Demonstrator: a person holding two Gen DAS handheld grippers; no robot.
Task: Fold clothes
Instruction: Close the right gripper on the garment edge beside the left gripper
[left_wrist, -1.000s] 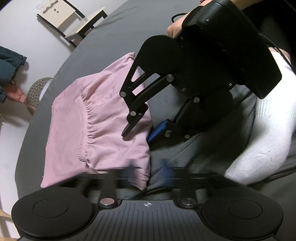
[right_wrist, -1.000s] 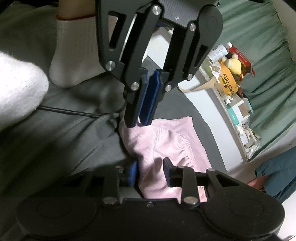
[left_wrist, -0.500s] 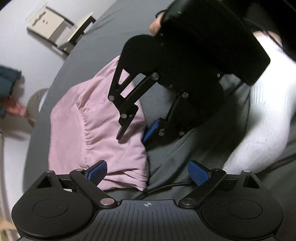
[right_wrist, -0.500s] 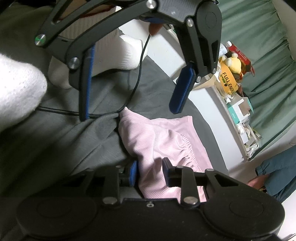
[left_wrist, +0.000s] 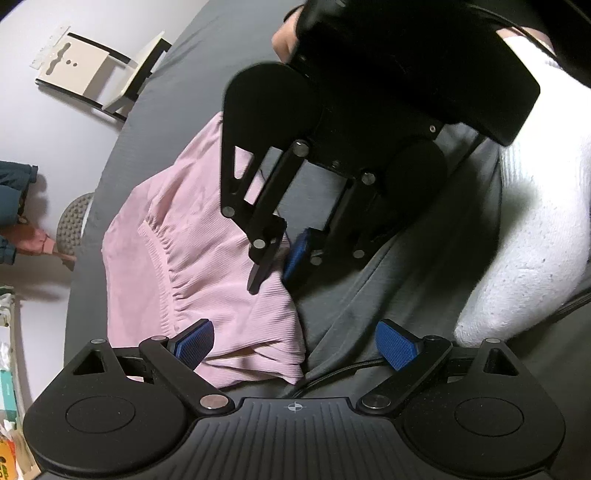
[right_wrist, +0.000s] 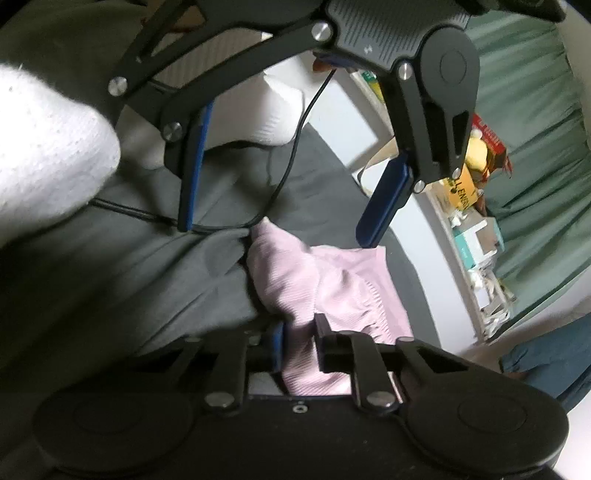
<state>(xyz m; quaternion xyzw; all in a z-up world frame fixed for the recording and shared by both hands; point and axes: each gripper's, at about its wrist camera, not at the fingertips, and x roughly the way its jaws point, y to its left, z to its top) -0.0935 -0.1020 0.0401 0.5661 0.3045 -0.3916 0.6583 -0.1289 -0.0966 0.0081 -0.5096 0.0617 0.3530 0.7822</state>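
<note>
Since a second ago the left gripper (left_wrist: 295, 343) has spread its blue pads wide and let go of the pink garment (left_wrist: 192, 258), nothing between them now but the cloth's near corner and the grey sheet (left_wrist: 369, 295) below; the right gripper (right_wrist: 299, 347) has just been closing, and its pads now pinch a fold of the pink ribbed fabric. Garment lies crumpled on the grey bed sheet, gathered waistband showing, beside a white-socked foot (left_wrist: 535, 240) and a black cable (right_wrist: 291, 147).
</note>
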